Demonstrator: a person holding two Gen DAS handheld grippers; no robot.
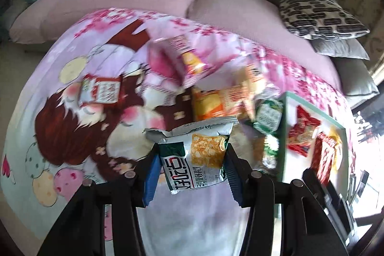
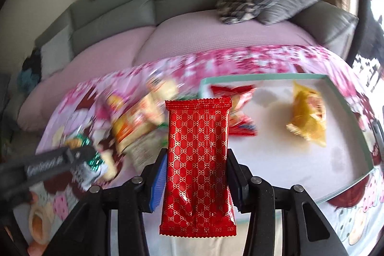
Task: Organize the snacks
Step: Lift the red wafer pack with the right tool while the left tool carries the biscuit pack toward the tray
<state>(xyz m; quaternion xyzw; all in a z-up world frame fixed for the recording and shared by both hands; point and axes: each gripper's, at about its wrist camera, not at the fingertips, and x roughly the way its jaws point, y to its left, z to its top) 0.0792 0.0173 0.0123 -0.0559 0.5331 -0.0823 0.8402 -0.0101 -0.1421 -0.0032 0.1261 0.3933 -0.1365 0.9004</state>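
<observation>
The right gripper (image 2: 195, 174) is clamped on a red packet (image 2: 198, 167) held upright, with the white tray (image 2: 264, 155) just ahead to its right; the left gripper (image 1: 192, 169), gripping a green-and-white packet (image 1: 194, 155), sits farther from it.

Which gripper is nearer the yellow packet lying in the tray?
Right. The right gripper, holding a red packet, hangs at the tray's near edge, close to the yellow packet; the left gripper is over the cloth, farther off.
</observation>
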